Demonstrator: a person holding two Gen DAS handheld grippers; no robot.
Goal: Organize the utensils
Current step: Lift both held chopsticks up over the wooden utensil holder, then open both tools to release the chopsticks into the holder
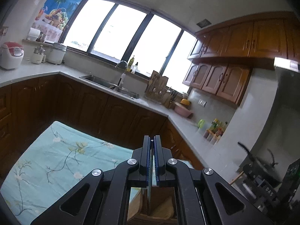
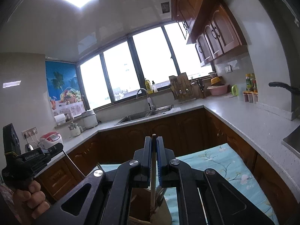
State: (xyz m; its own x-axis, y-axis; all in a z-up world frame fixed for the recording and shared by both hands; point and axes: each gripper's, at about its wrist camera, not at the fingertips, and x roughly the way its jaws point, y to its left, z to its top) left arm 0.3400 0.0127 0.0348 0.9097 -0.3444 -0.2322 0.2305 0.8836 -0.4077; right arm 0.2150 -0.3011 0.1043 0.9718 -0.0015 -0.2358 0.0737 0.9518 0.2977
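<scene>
My right gripper (image 2: 153, 140) is shut on a thin utensil handle (image 2: 153, 168) that runs down between the fingers into a brown utensil holder (image 2: 142, 202) below. Other utensil ends show in the holder. My left gripper (image 1: 152, 140) is shut on a thin flat utensil (image 1: 151, 168), seen edge-on between the pads, above the same brown holder (image 1: 159, 206). In the right wrist view the left gripper (image 2: 54, 148), in a hand, sits at the far left. The holder stands on a table with a light blue floral cloth (image 1: 56, 159).
An L-shaped grey counter (image 2: 243, 118) over dark wood cabinets rings the table. It bears a sink (image 2: 142, 114) with a tap, a dish rack (image 2: 181, 90), a pink basin (image 2: 217, 90), bottles, and rice cookers (image 1: 11, 55). Wall cabinets (image 1: 225, 78) hang at right.
</scene>
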